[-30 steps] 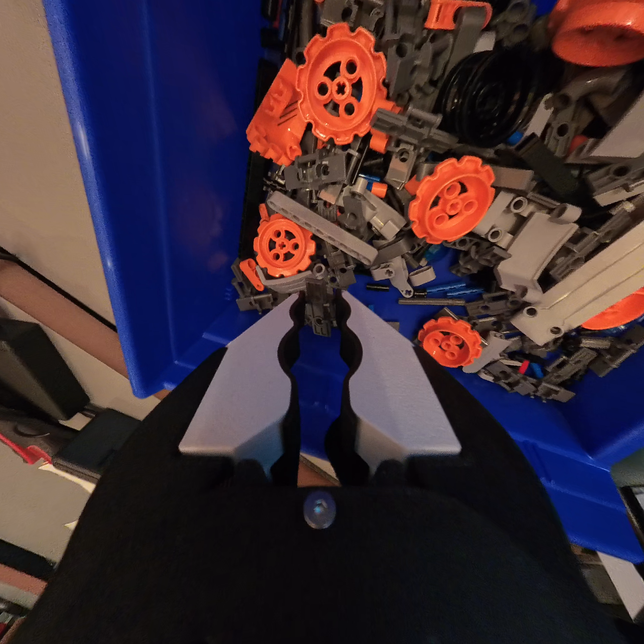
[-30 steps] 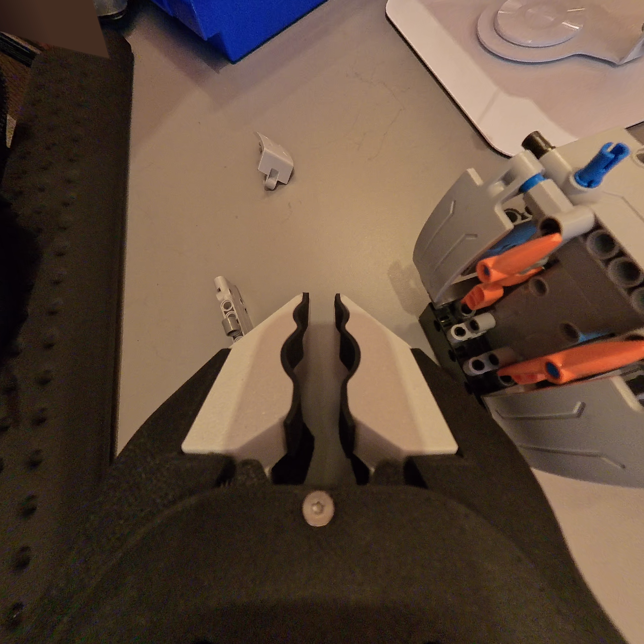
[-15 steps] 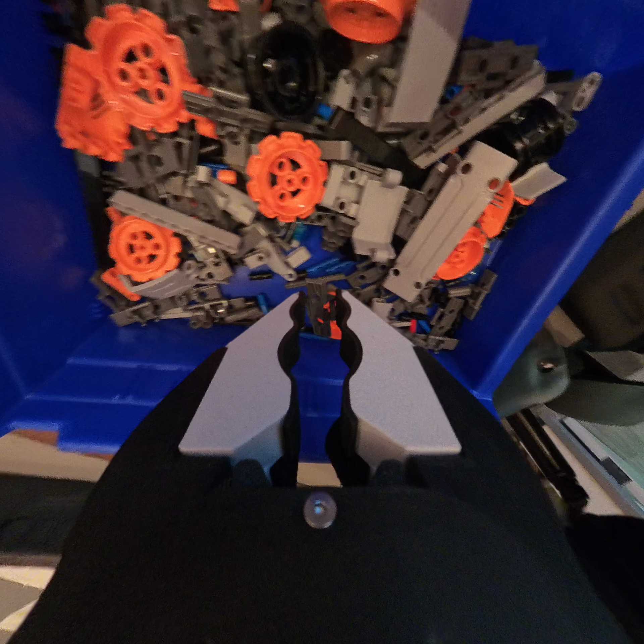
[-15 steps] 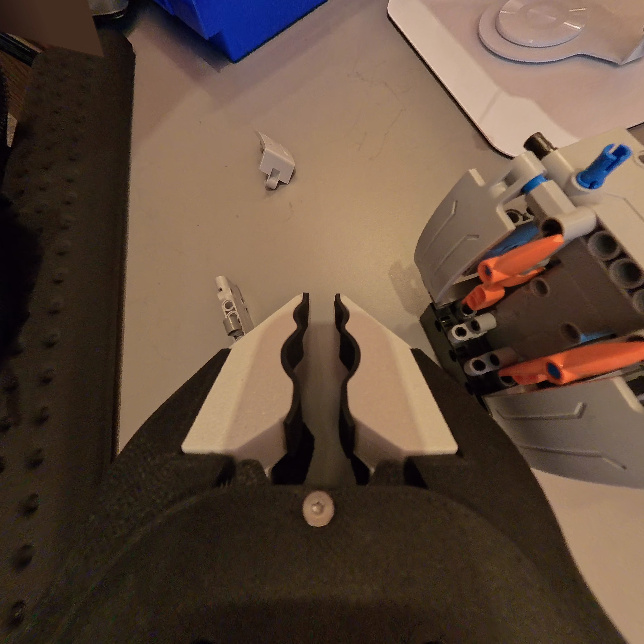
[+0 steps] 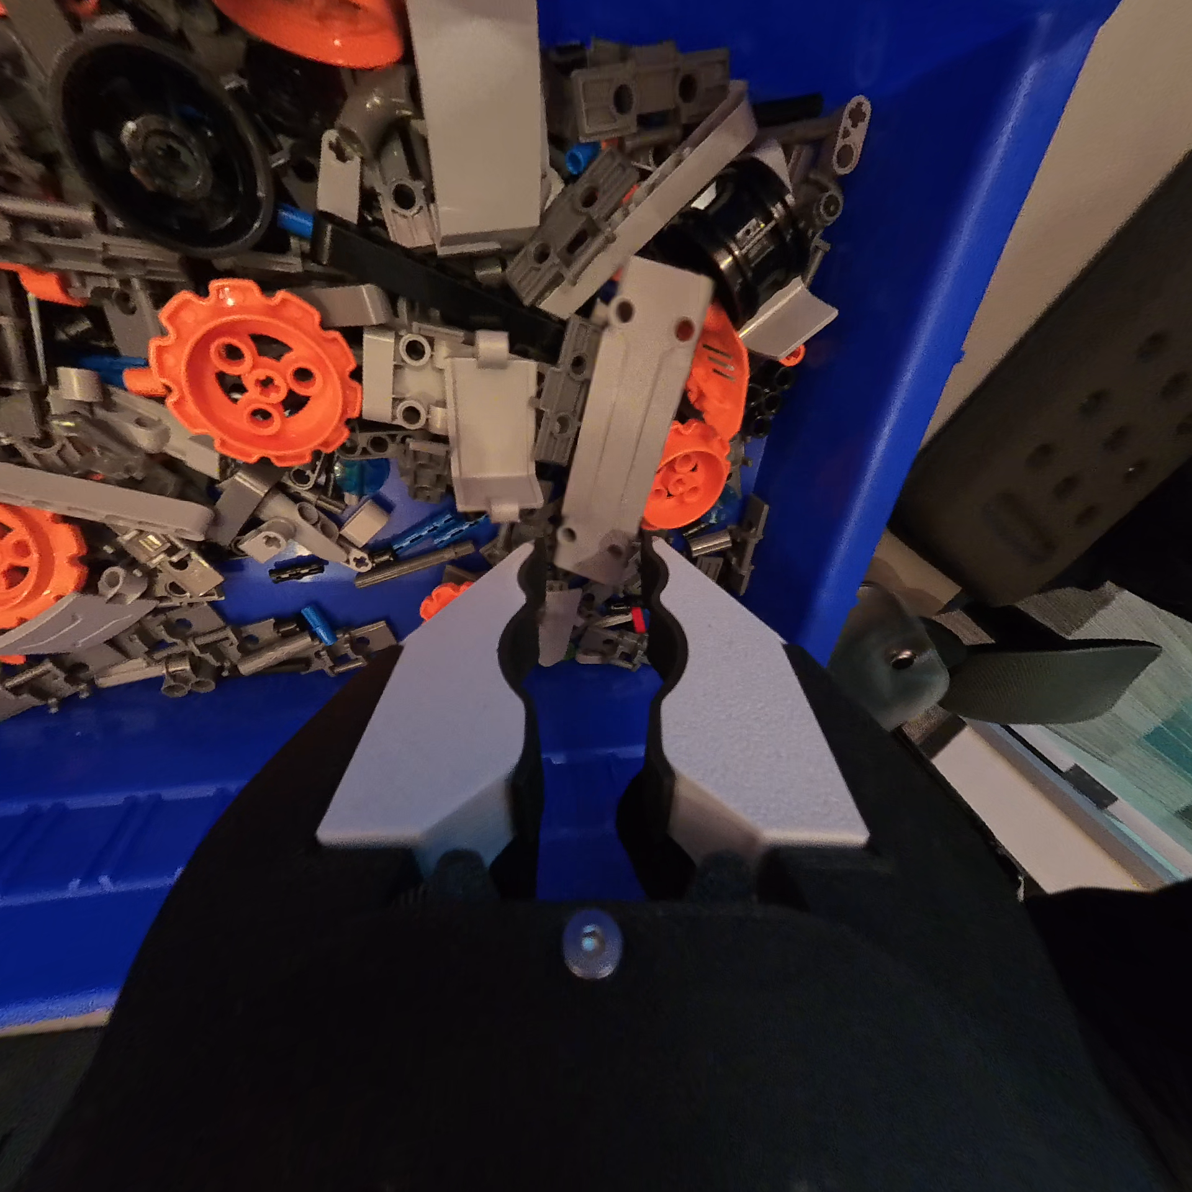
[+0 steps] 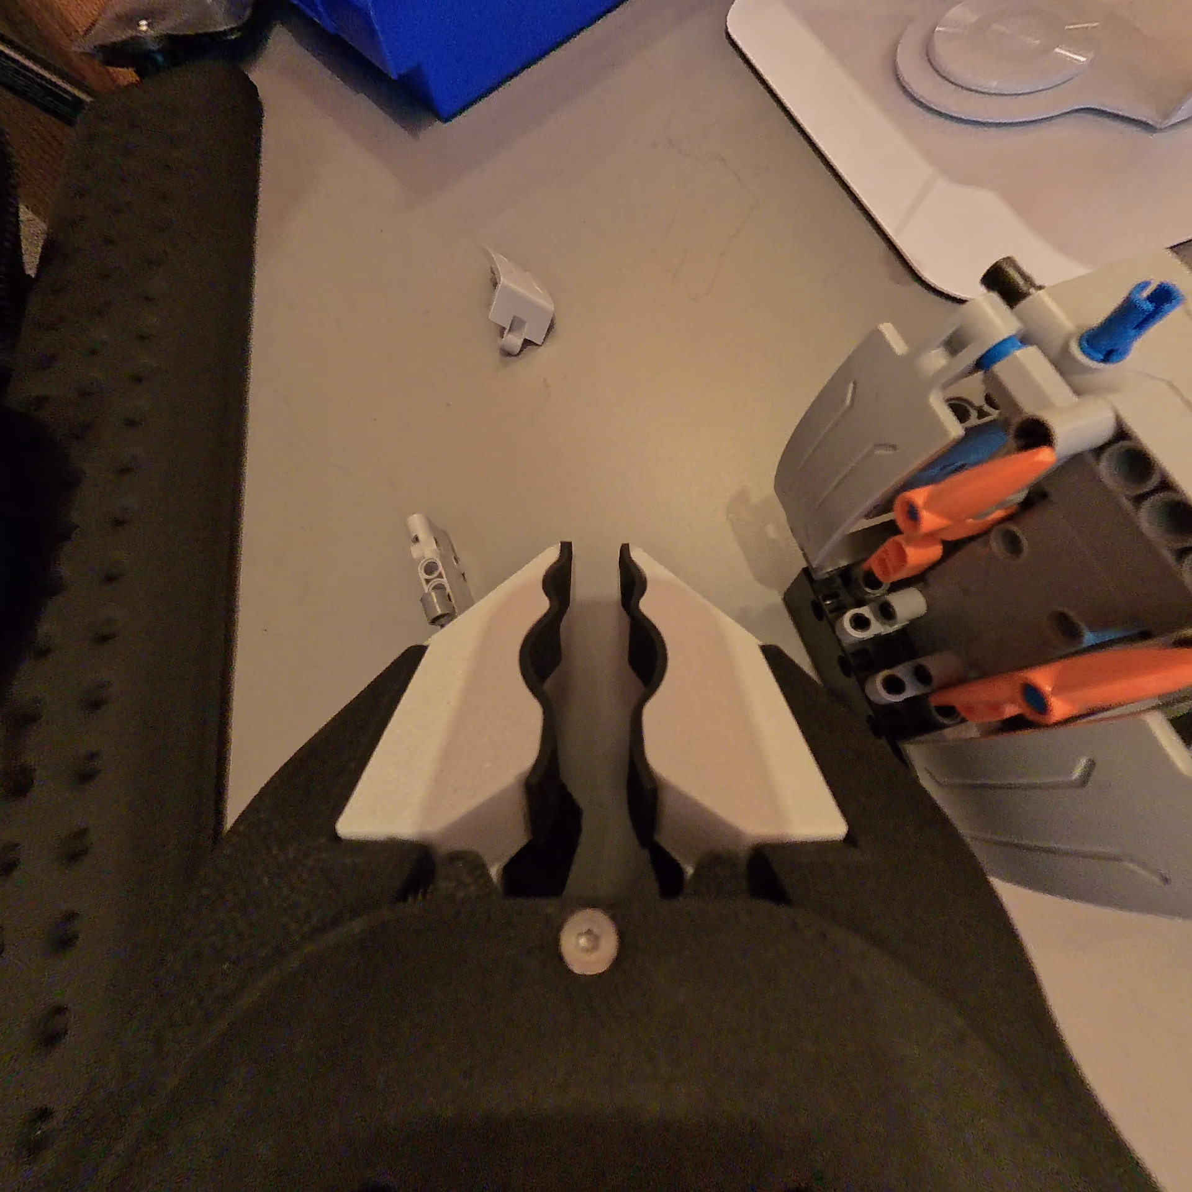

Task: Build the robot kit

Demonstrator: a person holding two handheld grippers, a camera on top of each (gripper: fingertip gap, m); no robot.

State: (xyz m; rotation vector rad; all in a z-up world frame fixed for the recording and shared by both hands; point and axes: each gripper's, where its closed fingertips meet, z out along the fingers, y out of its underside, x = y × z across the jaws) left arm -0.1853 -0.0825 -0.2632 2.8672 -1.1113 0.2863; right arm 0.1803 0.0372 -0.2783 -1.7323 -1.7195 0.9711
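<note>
Left wrist view: the left tongs (image 5: 588, 558) sit in a blue bin (image 5: 903, 271) of building-toy parts, jaws parted, their tips flanking the lower end of a long light-grey panel (image 5: 629, 426) beside an orange gear wheel (image 5: 685, 474); whether they grip it cannot be told. Right wrist view: the right tongs (image 6: 595, 560) stand narrowly parted and empty over the grey tabletop (image 6: 645, 271), with a small grey connector (image 6: 435, 574) just left, a grey angled piece (image 6: 519, 298) ahead and a partly built model (image 6: 1006, 613) to the right.

It looks like a hobby desk at home: a blue bin (image 5: 871, 322) of toy building parts, a grey tabletop (image 6: 580, 419), a half-built model (image 6: 1032, 613).
</note>
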